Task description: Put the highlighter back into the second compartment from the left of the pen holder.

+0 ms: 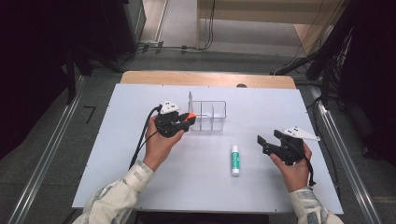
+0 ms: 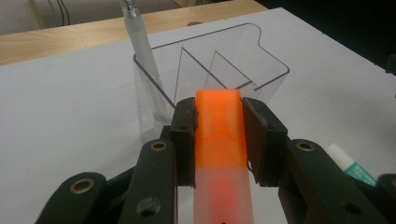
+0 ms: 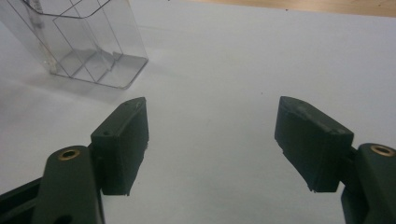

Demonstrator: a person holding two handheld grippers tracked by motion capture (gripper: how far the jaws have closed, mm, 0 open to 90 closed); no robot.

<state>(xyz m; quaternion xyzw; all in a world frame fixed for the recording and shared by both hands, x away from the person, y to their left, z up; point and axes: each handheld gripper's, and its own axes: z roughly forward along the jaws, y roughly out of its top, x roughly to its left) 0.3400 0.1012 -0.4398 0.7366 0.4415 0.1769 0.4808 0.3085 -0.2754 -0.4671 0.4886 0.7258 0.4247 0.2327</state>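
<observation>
Left gripper [image 1: 186,120] clamped on orange marker [image 2: 218,135], right gripper [image 3: 212,144] wide and empty.

Marker is held off the mat, tip at the near wall of the clear organizer [image 2: 261,60]. A frosted pen [image 2: 140,44] stands upright in the organizer's end compartment. Glue stick [image 1: 235,159] lies flat on the white mat [image 1: 140,154], between the hands, just left of the right gripper.
</observation>
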